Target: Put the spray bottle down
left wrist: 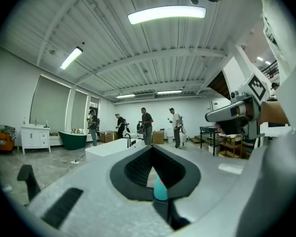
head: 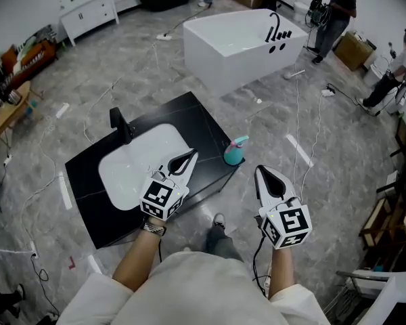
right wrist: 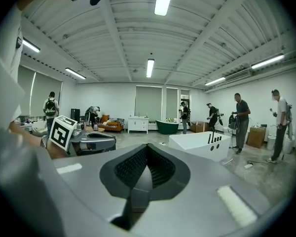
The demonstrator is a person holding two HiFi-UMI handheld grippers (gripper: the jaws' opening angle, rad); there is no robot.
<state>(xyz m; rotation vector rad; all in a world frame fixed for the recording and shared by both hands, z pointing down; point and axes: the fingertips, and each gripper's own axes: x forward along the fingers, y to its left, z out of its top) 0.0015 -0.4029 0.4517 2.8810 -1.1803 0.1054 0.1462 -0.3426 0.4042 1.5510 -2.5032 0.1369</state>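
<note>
Standing spray bottle [head: 235,151]: upright on black counter [head: 203,117] corner; set-down looks done.
Left gripper [head: 191,156]: jaws together, empty.
Right gripper [head: 262,173]: jaws together, empty.
Next: likely just keeping clear.

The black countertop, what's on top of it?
A white basin set in it, a black faucet, and a teal spray bottle upright near its right corner. The left gripper hides part of the basin.

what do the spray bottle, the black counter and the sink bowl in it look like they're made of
Spray bottle: likely plastic, smooth teal body with a pinkish top, even colour.
Black counter: probably stone or a stone-look slab, dark with a soft sheen.
Sink bowl: looks like glazed ceramic or acrylic, plain white with glossy highlights.
</note>
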